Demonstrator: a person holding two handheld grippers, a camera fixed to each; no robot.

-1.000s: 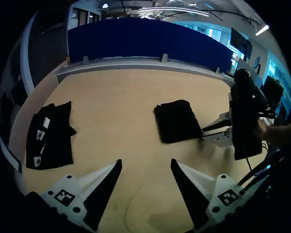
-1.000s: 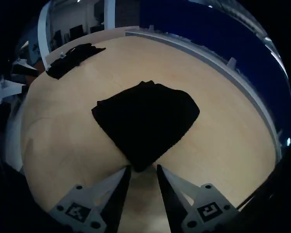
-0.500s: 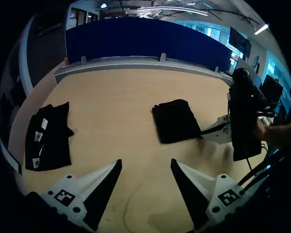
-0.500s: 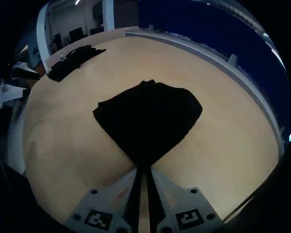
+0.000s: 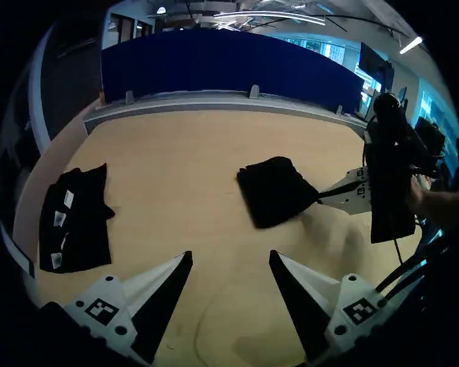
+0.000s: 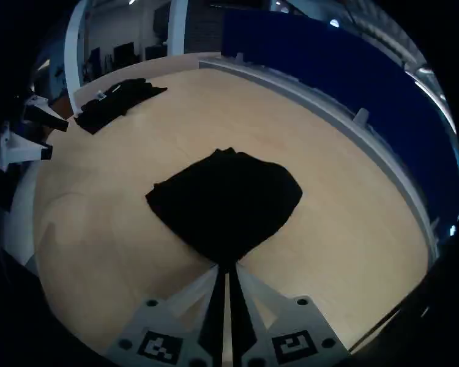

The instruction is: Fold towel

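Pinching one corner of the black towel (image 6: 226, 205), your right gripper (image 6: 227, 275) is clenched; towel folded, lumpy, central on the desk (image 5: 168, 153). Your left gripper (image 5: 229, 263): fingers spread, grasping nothing.

A: Where is the table (image 5: 168, 159) open?
B: Between the dark pile (image 5: 76, 220) at its left edge and the towel (image 5: 275, 189) at centre, and beyond both up to the blue partition (image 5: 229, 61).
A: Obstructions?
B: The right gripper (image 5: 320, 196), closed on the towel's corner, with the hand (image 5: 434, 205) behind it.
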